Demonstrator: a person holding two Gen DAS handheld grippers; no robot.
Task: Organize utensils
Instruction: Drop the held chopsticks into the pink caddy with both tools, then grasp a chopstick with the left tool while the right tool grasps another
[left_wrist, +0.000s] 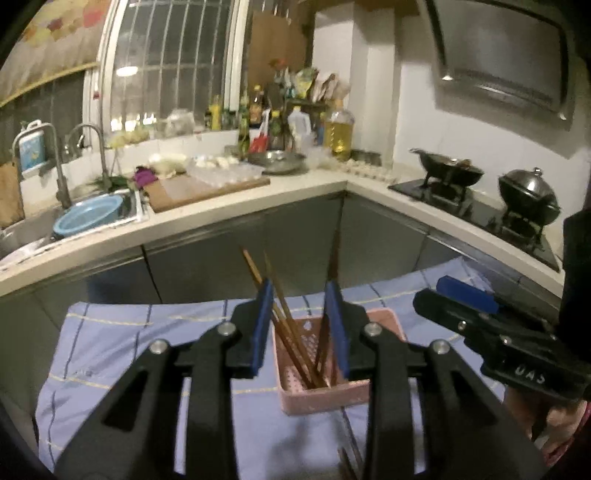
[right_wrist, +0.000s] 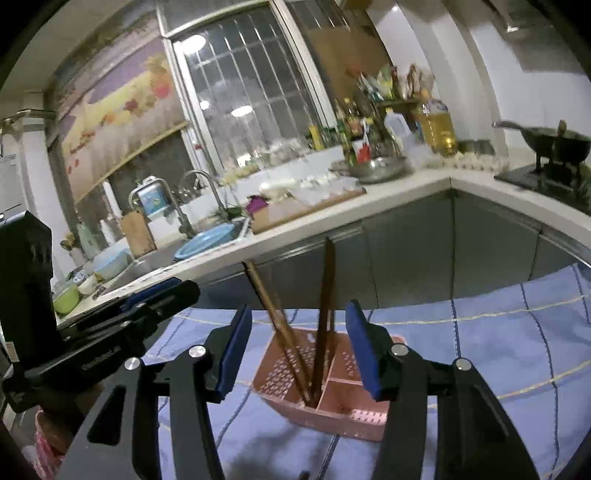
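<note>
**Chopsticks parked, both grippers empty**

Blue checked cloth (left_wrist: 122, 354) covers the table below a cluttered kitchen counter. At lower centre, the pink basket (left_wrist: 325, 400) props brown chopsticks (left_wrist: 291, 332) leaning upright, likely for sorting. The left gripper (left_wrist: 301, 325) hovers just above, jaws parted around them, gripping nothing. The right gripper (right_wrist: 295, 350) likewise gapes, empty.

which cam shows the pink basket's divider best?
Right wrist: the pink basket sits between the open fingers, and its inner divider and the chopsticks show clearly. In the left wrist view, its right finger covers part of the basket.
</note>
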